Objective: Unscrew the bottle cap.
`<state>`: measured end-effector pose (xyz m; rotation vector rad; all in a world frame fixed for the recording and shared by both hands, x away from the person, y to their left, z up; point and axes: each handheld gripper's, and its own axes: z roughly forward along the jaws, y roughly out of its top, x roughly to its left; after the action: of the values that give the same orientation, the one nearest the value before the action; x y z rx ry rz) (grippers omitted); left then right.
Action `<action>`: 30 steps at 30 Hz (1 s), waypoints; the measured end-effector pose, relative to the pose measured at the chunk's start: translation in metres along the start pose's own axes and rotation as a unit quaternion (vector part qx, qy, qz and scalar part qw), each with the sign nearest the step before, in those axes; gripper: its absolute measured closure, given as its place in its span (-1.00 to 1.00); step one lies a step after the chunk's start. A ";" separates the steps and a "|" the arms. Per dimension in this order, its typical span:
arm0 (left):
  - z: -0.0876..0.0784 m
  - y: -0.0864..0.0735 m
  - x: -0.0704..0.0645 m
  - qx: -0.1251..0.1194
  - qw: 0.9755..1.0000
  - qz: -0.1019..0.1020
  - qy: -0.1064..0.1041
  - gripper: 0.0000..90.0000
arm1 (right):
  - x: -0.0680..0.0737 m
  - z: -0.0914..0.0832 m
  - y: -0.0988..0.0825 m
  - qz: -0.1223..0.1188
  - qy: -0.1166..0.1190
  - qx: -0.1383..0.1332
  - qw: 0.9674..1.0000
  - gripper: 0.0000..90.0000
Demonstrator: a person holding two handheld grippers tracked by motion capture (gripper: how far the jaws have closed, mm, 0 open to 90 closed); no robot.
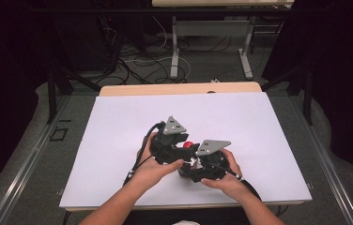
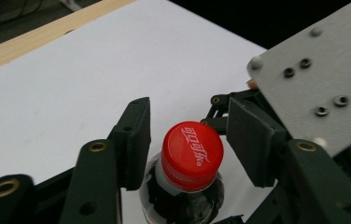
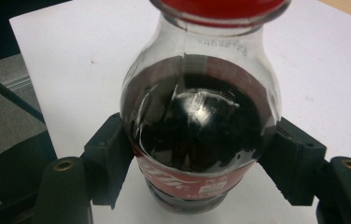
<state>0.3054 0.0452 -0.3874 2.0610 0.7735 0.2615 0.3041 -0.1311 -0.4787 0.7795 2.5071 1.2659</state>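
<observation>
A small cola bottle (image 3: pixel 200 126) with a red cap (image 2: pixel 192 155) is seen standing upright on the white worktop (image 1: pixel 118 131), a little right of centre and towards the near edge, held between two hand-held grippers. The right hand-held gripper (image 3: pixel 201 163) is clamped on the bottle's dark body, its two black pads pressed against the sides just above the red label. The left hand-held gripper (image 2: pixel 187 140) is set around the cap from above and the left: its jaws are parted, with the left pad just beside the cap and a clear gap seen between the cap and the right pad, so the cap is bracketed but not gripped.

In the high view the left hand-held gripper (image 1: pixel 170 140) and the right hand-held gripper (image 1: pixel 210 161) are crowded together over the bottle, with the person's left hand (image 1: pixel 153 168) and right hand (image 1: pixel 226 180) wrapped around them. Wide bare white surface is left to the far side, the left and the right of the pair. Much less room is left towards the near edge, which is crossed by the forearms. A strip of pale wood (image 1: pixel 179 89) is shown along the worktop's far edge, with grey floor (image 1: pixel 34 154) beyond both side edges.
</observation>
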 end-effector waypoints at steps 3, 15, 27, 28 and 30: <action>-0.007 0.000 0.009 -0.001 0.999 0.004 -0.036 -0.02 | 0.001 0.000 0.000 0.003 0.008 -0.002 1.000 -0.32; -0.005 -0.005 0.020 0.017 0.994 0.050 -0.100 0.11 | 0.003 0.000 0.001 -0.006 0.019 -0.011 1.000 -0.32; 0.003 -0.006 0.021 0.016 0.992 0.057 -0.108 0.25 | 0.007 0.000 0.003 -0.013 0.023 -0.005 1.000 -0.32; 0.006 -0.007 0.021 0.010 0.993 0.061 -0.103 0.26 | 0.007 0.000 0.003 -0.013 0.025 -0.005 1.000 -0.32; 0.007 -0.006 0.020 0.017 0.992 0.060 -0.107 0.30 | 0.008 0.001 0.002 -0.012 0.022 -0.010 1.000 -0.32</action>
<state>0.3213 0.0551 -0.3979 2.1287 0.5272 0.0915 0.2991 -0.1252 -0.4775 0.7225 2.5253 1.3122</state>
